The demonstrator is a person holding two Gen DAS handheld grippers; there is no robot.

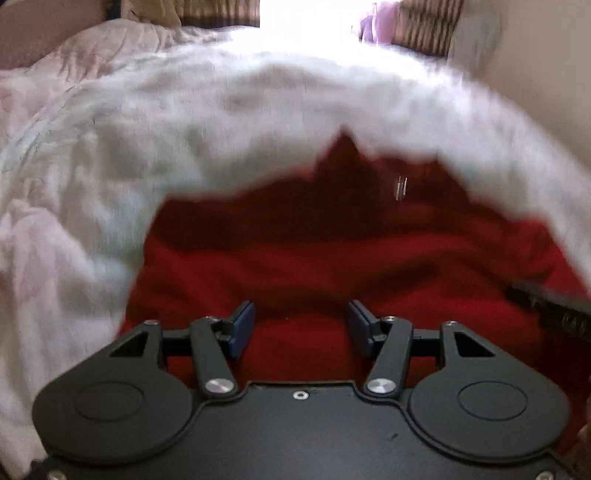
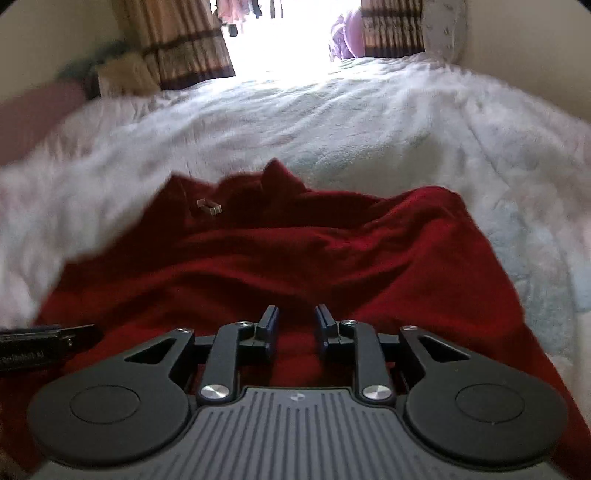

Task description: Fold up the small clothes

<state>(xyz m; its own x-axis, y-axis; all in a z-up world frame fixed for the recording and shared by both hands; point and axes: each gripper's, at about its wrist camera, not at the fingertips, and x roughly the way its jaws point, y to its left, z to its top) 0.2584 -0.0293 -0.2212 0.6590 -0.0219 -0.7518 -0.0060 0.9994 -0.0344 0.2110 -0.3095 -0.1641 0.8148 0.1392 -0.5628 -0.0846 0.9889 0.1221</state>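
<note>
One red garment (image 1: 332,258) lay crumpled on the bed (image 2: 369,122), directly ahead of both my jaws; both stood apart, empty.

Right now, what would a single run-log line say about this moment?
task: fold small clothes | item: red garment rumpled on white bedspread | left claw: open, over garment | right claw: open, over garment | fold: not started

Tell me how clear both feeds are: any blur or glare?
Left wrist view: motion blur smears the blanket and red garment; the window is blown out. Right wrist view: a bit sharper, blur mostly at left, same window glare.
</note>
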